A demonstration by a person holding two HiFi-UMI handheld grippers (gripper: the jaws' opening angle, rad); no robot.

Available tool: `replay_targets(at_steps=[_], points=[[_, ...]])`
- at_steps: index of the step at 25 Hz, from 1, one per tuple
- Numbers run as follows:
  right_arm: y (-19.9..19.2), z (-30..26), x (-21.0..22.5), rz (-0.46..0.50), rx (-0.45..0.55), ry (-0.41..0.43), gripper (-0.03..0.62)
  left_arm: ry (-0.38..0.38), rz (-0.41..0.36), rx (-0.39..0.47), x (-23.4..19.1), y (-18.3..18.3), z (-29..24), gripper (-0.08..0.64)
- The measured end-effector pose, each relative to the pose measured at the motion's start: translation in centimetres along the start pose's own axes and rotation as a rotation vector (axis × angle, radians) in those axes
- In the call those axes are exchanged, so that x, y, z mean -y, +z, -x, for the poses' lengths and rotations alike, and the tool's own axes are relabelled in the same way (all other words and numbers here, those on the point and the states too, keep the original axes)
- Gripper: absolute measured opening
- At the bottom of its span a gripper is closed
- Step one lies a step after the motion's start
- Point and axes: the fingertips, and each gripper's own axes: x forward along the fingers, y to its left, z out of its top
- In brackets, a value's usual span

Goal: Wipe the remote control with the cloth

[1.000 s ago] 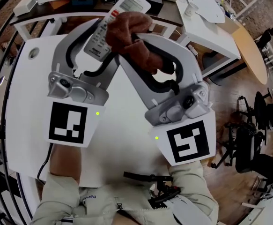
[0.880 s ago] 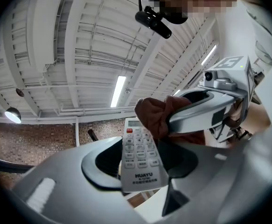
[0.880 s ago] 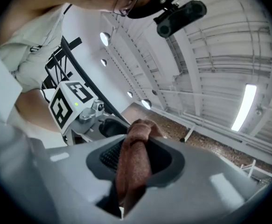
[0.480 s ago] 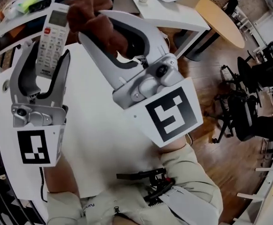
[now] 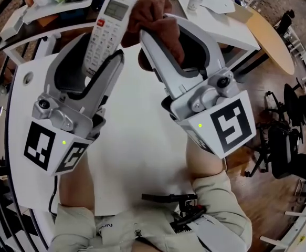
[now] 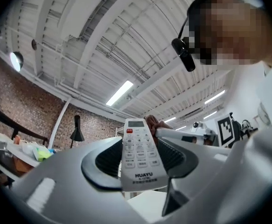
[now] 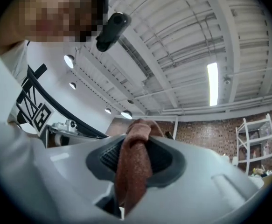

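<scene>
- Head view: two hand-held grippers are rising over one white table [image 5: 134, 146], each carrying one marker cube.
- The left gripper [image 5: 101, 49] is clamping its jaws on the lower part of the single white remote control [image 5: 111, 17], gripping it by both long edges. The remote is standing tilted, screen end up and button face towards the camera.
- The right gripper [image 5: 163, 33] is pinching the one brown cloth [image 5: 151, 9], which is bunching above its jaw tips.
- The cloth is sitting at the remote's upper right edge. I cannot tell whether it is touching or just beside it.
- Left gripper view: the jaws are pressing in on the remote from both sides, with the keypad and printed brand label facing the lens. One fold of the cloth is peeking out behind the remote's top right corner. The right gripper's marker cube [image 6: 225, 129] is showing beyond it.
- Right gripper view: the jaws are closing tight on the cloth, one thick roll of it running up between the ribbed pads. The left gripper's marker cube [image 7: 33, 112] is showing at the left.
</scene>
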Motion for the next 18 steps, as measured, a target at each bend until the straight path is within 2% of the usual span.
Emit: replay_targets(at_steps=[8, 12, 18], points=[[-1.0, -1.0, -3.9, -0.022, -0.030, 0.200, 0.109, -0.054, 0.238, 0.110, -1.2, 1.6, 0.8, 0.245], [-1.7, -0.8, -6.6, 0.032, -0.071, 0.335, 0.109, -0.129, 0.355, 0.180, -1.3, 2.7, 0.9, 0.245], [-3.5, 0.1, -10.3, 0.137, -0.163, 0.522, 0.109, -0.153, 0.477, 0.237, -2.4, 3.3, 1.4, 0.245]])
